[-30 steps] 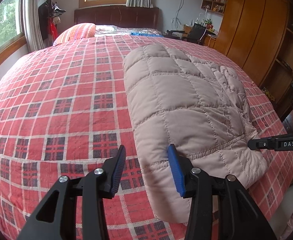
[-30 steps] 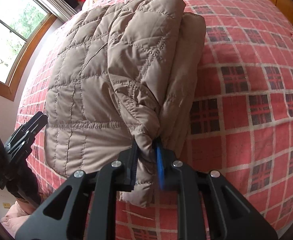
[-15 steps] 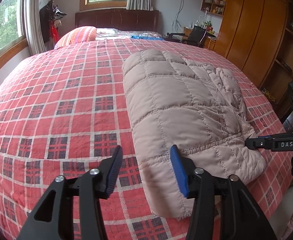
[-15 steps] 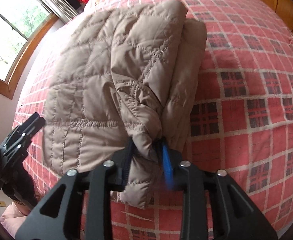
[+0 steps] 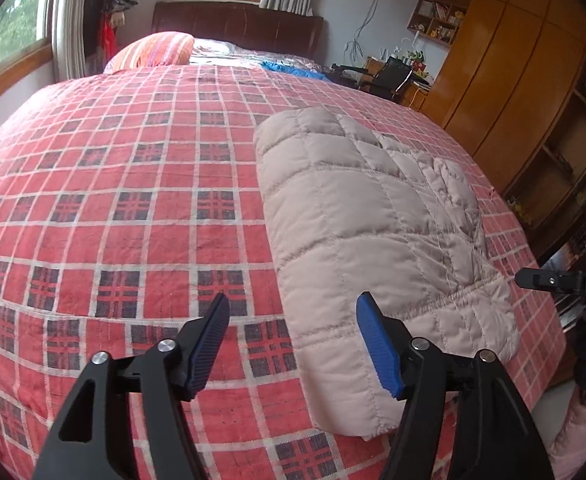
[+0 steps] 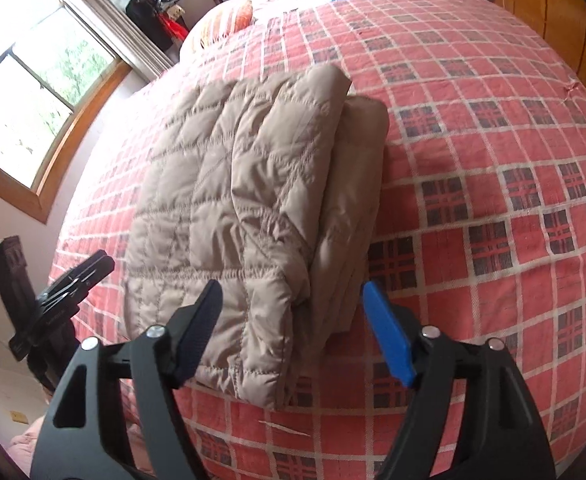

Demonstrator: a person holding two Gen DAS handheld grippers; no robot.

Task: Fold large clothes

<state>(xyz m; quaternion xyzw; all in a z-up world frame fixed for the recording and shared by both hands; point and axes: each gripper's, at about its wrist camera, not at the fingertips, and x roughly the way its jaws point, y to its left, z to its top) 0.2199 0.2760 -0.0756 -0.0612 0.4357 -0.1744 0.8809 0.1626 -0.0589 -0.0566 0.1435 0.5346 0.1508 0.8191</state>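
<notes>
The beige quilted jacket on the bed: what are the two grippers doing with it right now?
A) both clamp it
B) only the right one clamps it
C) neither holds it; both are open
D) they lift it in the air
C: the jacket lies folded on the bedspread, and the right gripper and left gripper both stand open with nothing between their fingers.

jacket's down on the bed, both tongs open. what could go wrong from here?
1. The quilted jacket is puffy; its loose top layers may spring apart now that nothing clamps them.
2. Its hem lies near the edge of the bed, so a nudge from the left tongs or right tongs could drag it off.
</notes>
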